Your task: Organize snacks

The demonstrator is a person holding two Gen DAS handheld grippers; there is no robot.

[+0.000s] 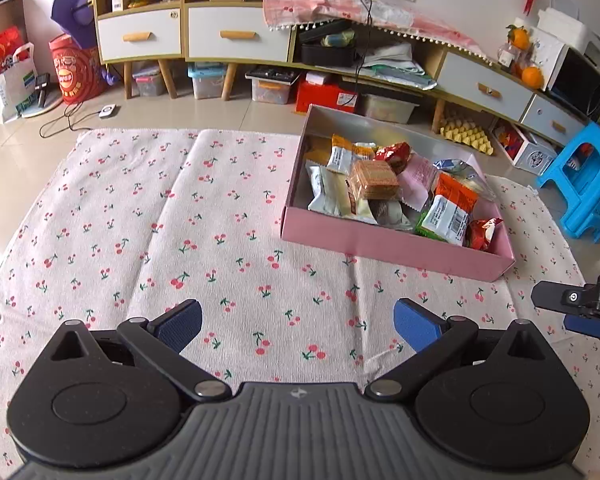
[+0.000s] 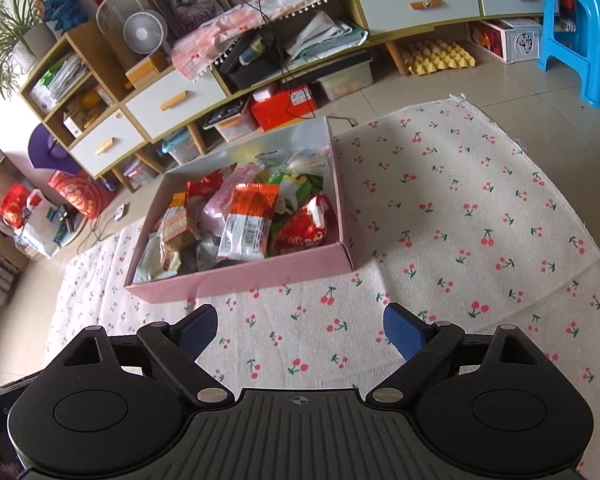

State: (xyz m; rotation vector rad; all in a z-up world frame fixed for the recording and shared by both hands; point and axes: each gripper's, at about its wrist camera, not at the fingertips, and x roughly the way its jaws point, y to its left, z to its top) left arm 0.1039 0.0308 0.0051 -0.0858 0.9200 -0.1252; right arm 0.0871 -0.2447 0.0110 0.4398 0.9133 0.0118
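A shallow pink box (image 1: pixel 392 245) (image 2: pixel 244 278) lies on a cherry-print cloth (image 1: pixel 160 216) (image 2: pixel 460 208) on the floor. Several wrapped snacks fill it, among them an orange-and-white packet (image 1: pixel 452 208) (image 2: pixel 250 224), a brown wafer pack (image 1: pixel 374 179) and a red packet (image 2: pixel 306 226). My left gripper (image 1: pixel 298 326) hovers over bare cloth, below and left of the box, open with nothing between its blue pads. My right gripper (image 2: pixel 298 328) hangs open just in front of the box's near wall, holding nothing. The right gripper's tip (image 1: pixel 580 306) shows at the right edge of the left wrist view.
Low cabinets with white drawers (image 1: pixel 228 32) (image 2: pixel 416 2) line the far wall, with storage bins and a red box (image 1: pixel 324 96) beneath. A blue plastic stool (image 1: pixel 584 184) (image 2: pixel 580 36) stands on tiles right of the cloth. Bags and a red drum (image 1: pixel 76 68) sit at the left.
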